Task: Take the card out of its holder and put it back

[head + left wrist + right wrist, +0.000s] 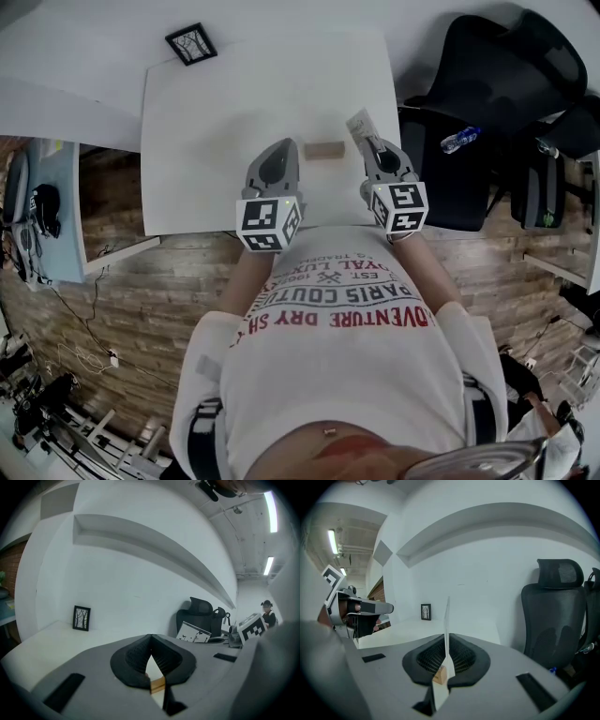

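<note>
A person stands at a white bench (234,112) with a gripper in each hand, the card (359,122) already out of its small wooden holder (324,150). The right gripper (373,142) has its fingers pinched shut on the card's lower edge, so the card stands upright and edge-on just right of the holder. The left gripper (284,145) points in from the holder's left, fingers closed together at the tips with nothing between them; whether it touches the block cannot be told. Both grippers reach away from the body, tilted slightly downward, flanking the holder at the near middle of the bench.

The step in hand appears to be the return. Done well, it calls for bringing the card over the holder, lining its bottom edge along the slot and lowering it straight, without twisting. The light block could slide or tip, so steadying it with the left fingers would help.
</note>
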Demonstrator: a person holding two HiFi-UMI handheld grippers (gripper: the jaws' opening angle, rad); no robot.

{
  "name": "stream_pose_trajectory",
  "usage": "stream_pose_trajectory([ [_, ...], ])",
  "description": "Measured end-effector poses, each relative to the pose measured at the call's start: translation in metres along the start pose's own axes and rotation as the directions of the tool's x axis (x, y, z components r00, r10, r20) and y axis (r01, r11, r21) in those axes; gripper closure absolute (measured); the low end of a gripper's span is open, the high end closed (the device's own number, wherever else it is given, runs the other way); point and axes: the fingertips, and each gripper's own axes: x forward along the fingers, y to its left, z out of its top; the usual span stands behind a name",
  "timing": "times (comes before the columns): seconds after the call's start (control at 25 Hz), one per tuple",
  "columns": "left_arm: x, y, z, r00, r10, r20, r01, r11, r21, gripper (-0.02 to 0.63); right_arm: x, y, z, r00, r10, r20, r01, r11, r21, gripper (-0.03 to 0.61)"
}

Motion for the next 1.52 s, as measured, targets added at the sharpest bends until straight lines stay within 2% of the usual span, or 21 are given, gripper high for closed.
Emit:
stream_pose_trajectory([
  [0.2, 0.008, -0.006, -0.007, 0.999, -0.021, -0.024, 0.02, 1.0, -0.008, 0.589, 0.002, -0.007, 0.001, 1.0, 0.02, 0.002, -0.02, 1.0, -0.001, 0.543],
  [0.4, 0.014, -0.007, -0.011, 0.999, -0.005, -0.032, 0.005, 1.0, -0.01, 0.589, 0.01, -0.008, 0.01, 0.992, 0.129, 0.015, -0.127, 0.989, -0.072, 0.543],
  [0.52, 0.017, -0.003, -0.015, 0.999, 0.009, -0.04, -0.009, 1.0, -0.014, 0.589, 0.02, -0.003, 0.022, 0.973, 0.229, 0.022, -0.223, 0.964, -0.146, 0.543],
  [0.64, 0.018, 0.0, -0.021, 0.998, 0.029, -0.05, -0.03, 0.999, -0.023, 0.589, 0.026, 0.003, 0.033, 0.94, 0.341, 0.024, -0.326, 0.917, -0.23, 0.543],
  [0.76, 0.019, 0.0, -0.028, 0.996, 0.055, -0.063, -0.057, 0.998, -0.032, 0.589, 0.029, 0.011, 0.039, 0.889, 0.458, 0.004, -0.435, 0.846, -0.308, 0.543],
  [0.88, 0.023, 0.002, -0.032, 0.994, 0.079, -0.072, -0.082, 0.996, -0.033, 0.589, 0.034, 0.021, 0.037, 0.809, 0.585, -0.049, -0.567, 0.757, -0.325, 0.543],
  [1.0, 0.022, 0.005, -0.035, 0.992, 0.101, -0.078, -0.103, 0.994, -0.028, 0.589, 0.038, 0.035, 0.03, 0.735, 0.667, -0.12, -0.663, 0.67, -0.334, 0.543],
  [1.16, 0.016, 0.01, -0.035, 0.988, 0.134, -0.082, -0.137, 0.99, -0.029, 0.589, 0.042, 0.048, 0.018, 0.662, 0.724, -0.195, -0.739, 0.588, -0.329, 0.543],
  [1.52, 0.025, 0.021, -0.047, 0.978, 0.19, -0.092, -0.192, 0.981, -0.022, 0.589, 0.058, 0.057, -0.008, 0.508, 0.809, -0.298, -0.857, 0.437, -0.274, 0.543],
])
